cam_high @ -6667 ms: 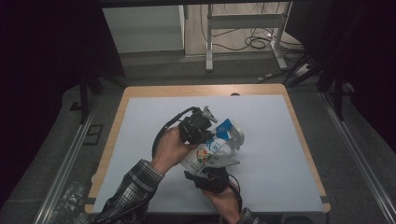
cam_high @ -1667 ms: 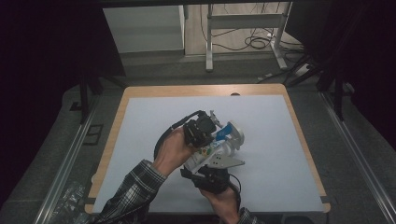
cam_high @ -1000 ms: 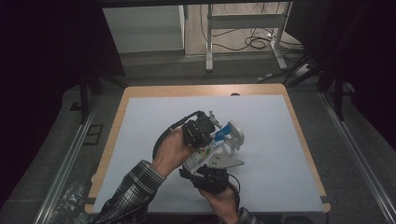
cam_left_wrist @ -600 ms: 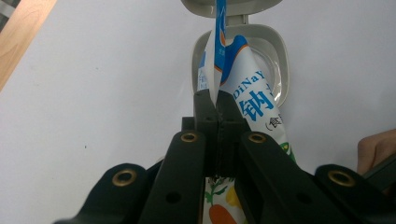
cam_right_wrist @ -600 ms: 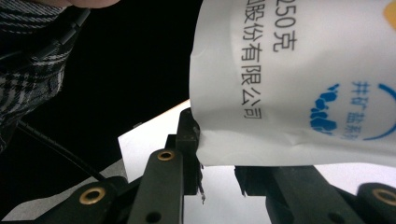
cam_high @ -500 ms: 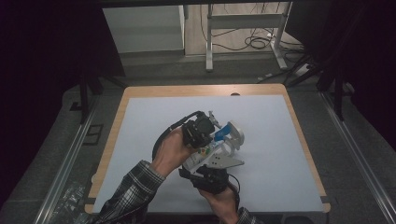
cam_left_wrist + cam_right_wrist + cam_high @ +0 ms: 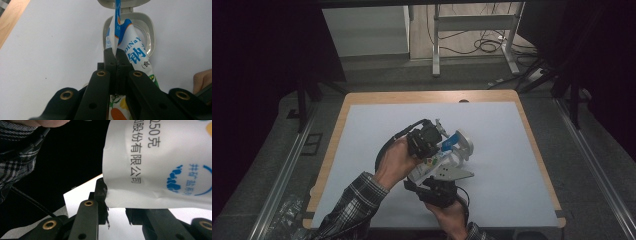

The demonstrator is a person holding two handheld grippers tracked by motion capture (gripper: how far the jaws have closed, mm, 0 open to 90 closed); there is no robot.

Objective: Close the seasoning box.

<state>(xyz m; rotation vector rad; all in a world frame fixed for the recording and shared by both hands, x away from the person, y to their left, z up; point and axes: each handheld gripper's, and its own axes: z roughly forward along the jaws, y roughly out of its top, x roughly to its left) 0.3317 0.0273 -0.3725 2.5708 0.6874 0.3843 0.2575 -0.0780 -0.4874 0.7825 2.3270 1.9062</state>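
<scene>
Salt bag (image 7: 435, 161): I see it tilted over the desk (image 7: 362, 130), its top edge at the open lidded container (image 7: 462, 145), its bottom toward me.
Left gripper (image 7: 116, 53): my fingers are pressed together on the bag's thin top seam, just in front of the container.
Right gripper (image 7: 116, 202): my fingers clamp the bag's bottom edge, below the container in the high view.
Handling: I judge the pouch soft and floppy, its film slick, and weighty if it is full; it will sag between my 2 grips.
Where to hold: the flat sealed seams are the firm parts; the middle would slip.
Risk: a pulled seam could tear.
</scene>
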